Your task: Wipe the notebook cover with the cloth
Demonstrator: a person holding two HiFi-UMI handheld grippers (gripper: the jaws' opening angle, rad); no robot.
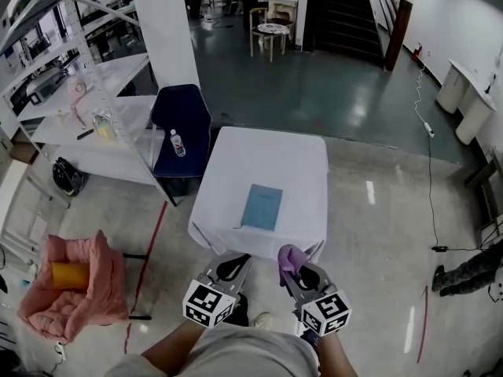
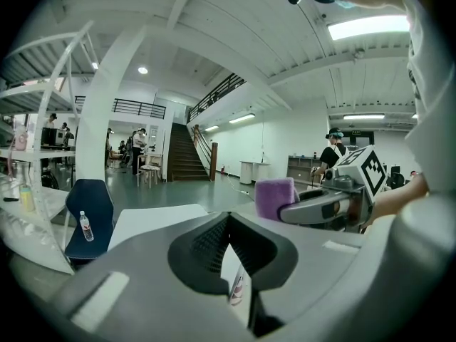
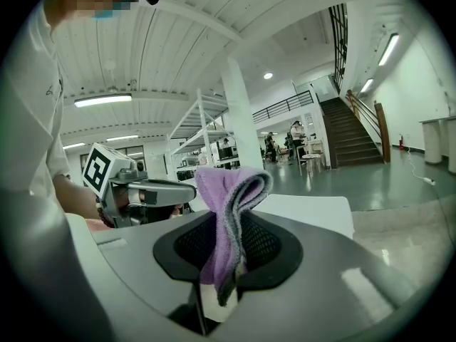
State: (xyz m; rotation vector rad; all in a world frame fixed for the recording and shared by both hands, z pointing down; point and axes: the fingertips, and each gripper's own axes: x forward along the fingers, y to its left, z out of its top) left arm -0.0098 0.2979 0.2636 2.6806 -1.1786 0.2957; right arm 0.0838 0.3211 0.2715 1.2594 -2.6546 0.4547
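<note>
Head view: the blue notebook lies flat on the white table, at 12 o'clock from both grippers, well apart from them and untouched. The right gripper carries the purple cloth, and the left gripper sits just beside it at 9 o'clock. Left gripper view: its 2 jaws are pressed together with nothing between them. Right gripper view: the 2 jaws pinch the folded cloth, its fold standing up towards 12 o'clock. As I judge it, I should close in, lay that fold flat on the cover, brace the notebook's near edge with the left gripper so it cannot slide, and wipe in long, light, overlapping strokes.
</note>
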